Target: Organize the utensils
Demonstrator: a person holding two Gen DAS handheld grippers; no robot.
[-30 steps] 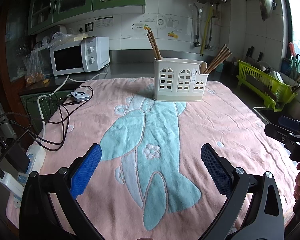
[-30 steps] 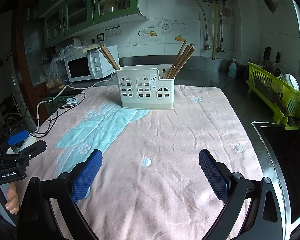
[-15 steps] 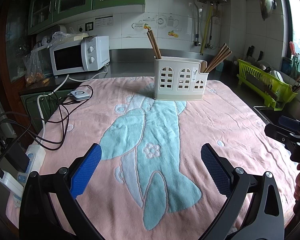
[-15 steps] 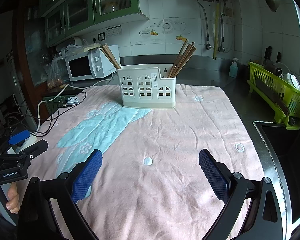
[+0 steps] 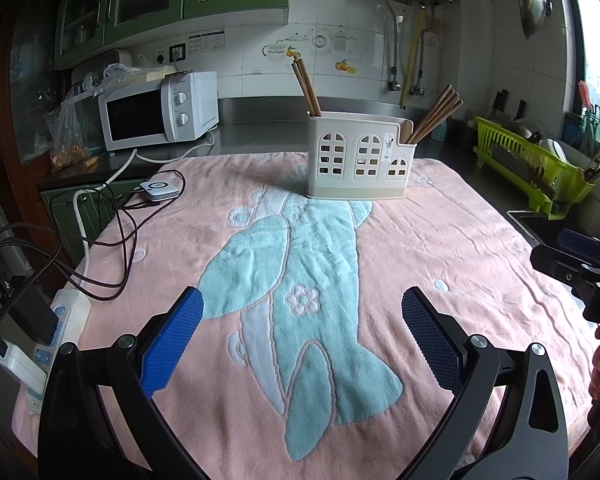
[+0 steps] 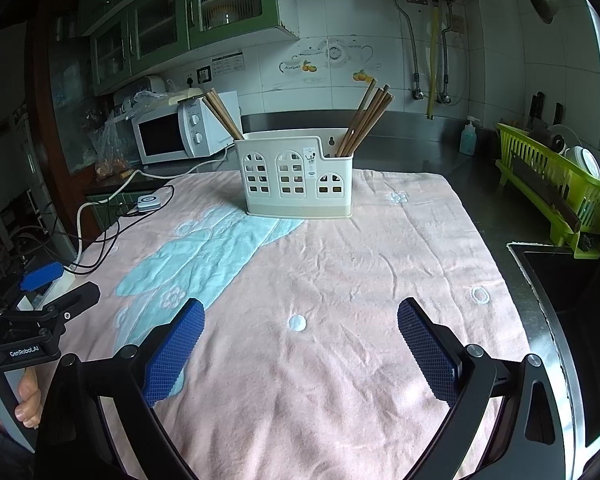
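Left wrist view: my two grippers wait, holding nothing.
My left gripper [image 5: 302, 332] and right gripper [image 6: 300, 338] gape wide; the chopstick holder [image 5: 358, 162] stands upper middle.

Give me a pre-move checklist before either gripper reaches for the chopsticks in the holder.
1. Left gripper open and empty: ok.
2. Right gripper open and empty: ok.
3. Holder upright on the towel: ok.
4. Chopsticks sorted: not ok; one bunch leans out of the holder's left end, another bunch out of its right end.
5. Path over the towel to the holder free: ok.
6. Cables at the towel's left edge, off the path: ok.
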